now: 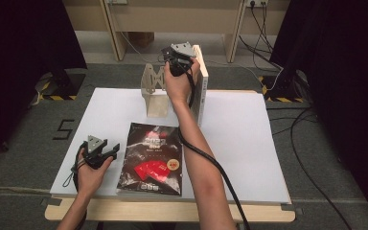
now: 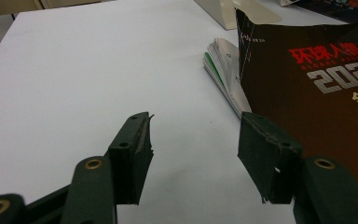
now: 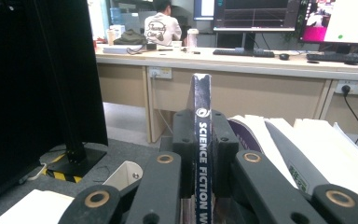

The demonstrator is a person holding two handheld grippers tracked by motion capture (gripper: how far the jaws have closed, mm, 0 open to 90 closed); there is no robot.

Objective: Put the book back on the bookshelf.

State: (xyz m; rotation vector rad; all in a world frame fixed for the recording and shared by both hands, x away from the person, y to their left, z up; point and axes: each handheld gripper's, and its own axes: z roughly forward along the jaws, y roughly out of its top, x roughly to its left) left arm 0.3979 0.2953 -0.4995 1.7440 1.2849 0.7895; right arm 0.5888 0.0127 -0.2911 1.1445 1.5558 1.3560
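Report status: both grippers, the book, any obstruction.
Right gripper shut on the upright book by the beige stand. Left gripper open, empty, on the table beside the dark magazine. No obstruction seen.

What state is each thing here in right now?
Left hand-held gripper: open, holding nothing, low over the table.
Right hand-held gripper: shut on the Science Fiction book's spine.
Science Fiction book: held upright.
Magazine: lying flat, closed.
Bookstand: standing on the table.

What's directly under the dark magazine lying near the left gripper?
The dark magazine lies flat on the white table sheet. In the left gripper view its fanned pages rest on that sheet. Whatever lies beneath its middle is covered.
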